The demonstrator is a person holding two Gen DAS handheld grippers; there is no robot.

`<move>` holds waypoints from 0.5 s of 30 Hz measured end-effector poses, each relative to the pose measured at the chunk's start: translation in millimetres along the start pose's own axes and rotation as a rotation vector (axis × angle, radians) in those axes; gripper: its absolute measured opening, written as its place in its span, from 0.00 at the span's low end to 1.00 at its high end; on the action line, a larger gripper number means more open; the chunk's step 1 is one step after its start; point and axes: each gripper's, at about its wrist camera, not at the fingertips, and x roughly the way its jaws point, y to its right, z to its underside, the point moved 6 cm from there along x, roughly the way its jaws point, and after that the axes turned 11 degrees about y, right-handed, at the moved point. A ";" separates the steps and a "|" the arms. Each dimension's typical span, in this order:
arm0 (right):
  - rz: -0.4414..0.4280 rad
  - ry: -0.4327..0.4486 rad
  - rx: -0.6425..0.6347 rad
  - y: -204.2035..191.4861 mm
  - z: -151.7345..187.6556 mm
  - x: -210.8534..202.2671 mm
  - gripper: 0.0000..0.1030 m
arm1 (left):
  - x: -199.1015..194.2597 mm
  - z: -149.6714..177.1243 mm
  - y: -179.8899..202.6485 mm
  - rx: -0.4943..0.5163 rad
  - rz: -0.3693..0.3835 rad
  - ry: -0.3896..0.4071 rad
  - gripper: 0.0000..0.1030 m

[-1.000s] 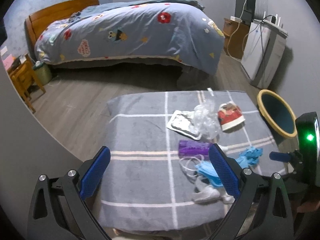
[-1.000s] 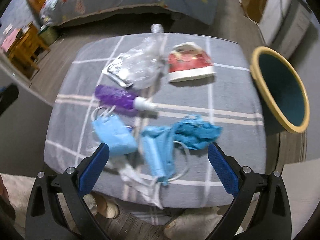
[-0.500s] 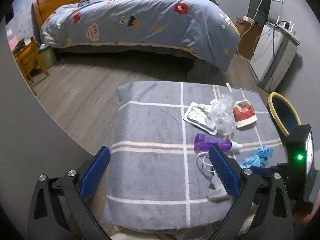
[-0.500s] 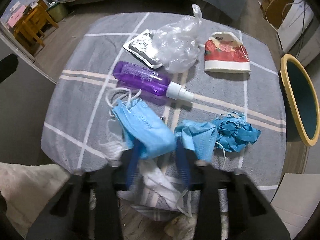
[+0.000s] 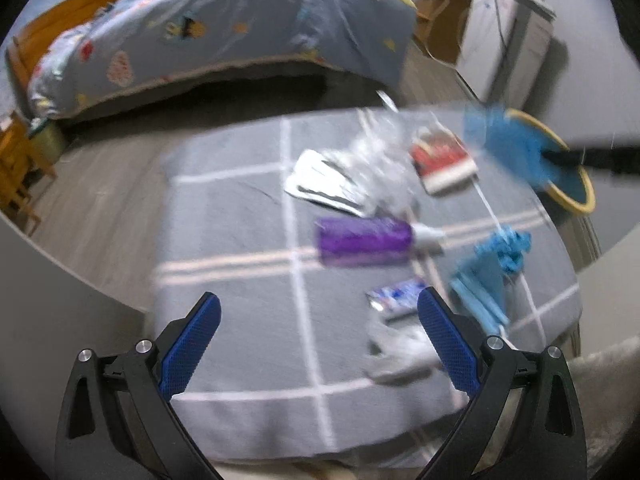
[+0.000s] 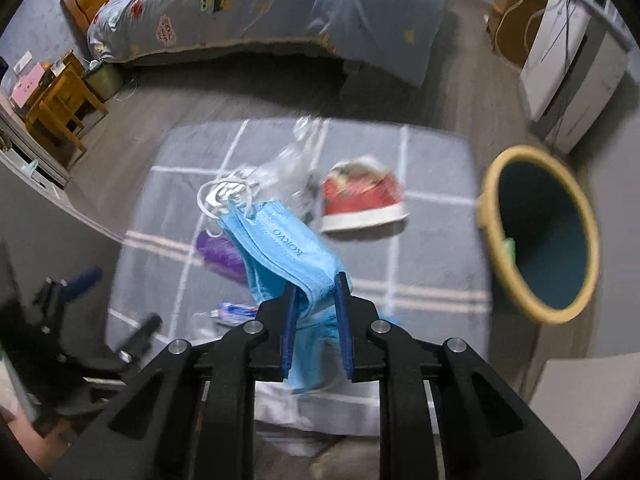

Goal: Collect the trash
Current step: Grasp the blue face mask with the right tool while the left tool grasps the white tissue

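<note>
- While the bin (image 6: 538, 236) is standing beside the worktop (image 5: 232, 248), we are carrying the blue mask (image 6: 280, 248) toward it, right gripper (image 6: 316, 320) jaws clamped on its edge.
- We are keeping the left gripper (image 5: 316, 340) jaws apart above remaining litter, ready.

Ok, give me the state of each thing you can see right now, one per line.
Right tool: shut on the blue face mask, lifted off the table.
Blue face mask: pinched, hanging, ear loops dangling.
Left tool: open, holding nothing.
Trash bin: open, tilted beside the table.
Purple spray bottle: lying on its side.
Red snack bag: lying on the table.
Clear plastic bag: crumpled.
</note>
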 end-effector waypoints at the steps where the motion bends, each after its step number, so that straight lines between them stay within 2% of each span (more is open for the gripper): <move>1: 0.016 0.014 -0.007 8.4 -1.5 -2.3 0.17 | 4.7 5.6 6.2 0.004 0.008 -0.012 0.95; 7: 0.019 -0.007 0.087 40.8 7.8 13.9 0.17 | 32.2 34.6 38.9 0.008 0.060 -0.114 0.92; 10: 0.027 -0.005 0.088 51.8 7.6 15.3 0.17 | 39.5 40.6 48.5 0.020 0.092 -0.152 0.79; 12: 0.023 -0.002 0.114 59.0 7.6 14.5 0.17 | 44.1 45.4 55.3 0.032 0.105 -0.184 0.74; 14: 0.015 0.000 0.144 65.3 7.2 14.7 0.17 | 48.0 50.3 58.5 0.045 0.108 -0.211 0.58; 15: 0.014 0.001 0.154 68.2 6.8 14.7 0.17 | 48.5 51.4 61.1 0.051 0.121 -0.217 0.53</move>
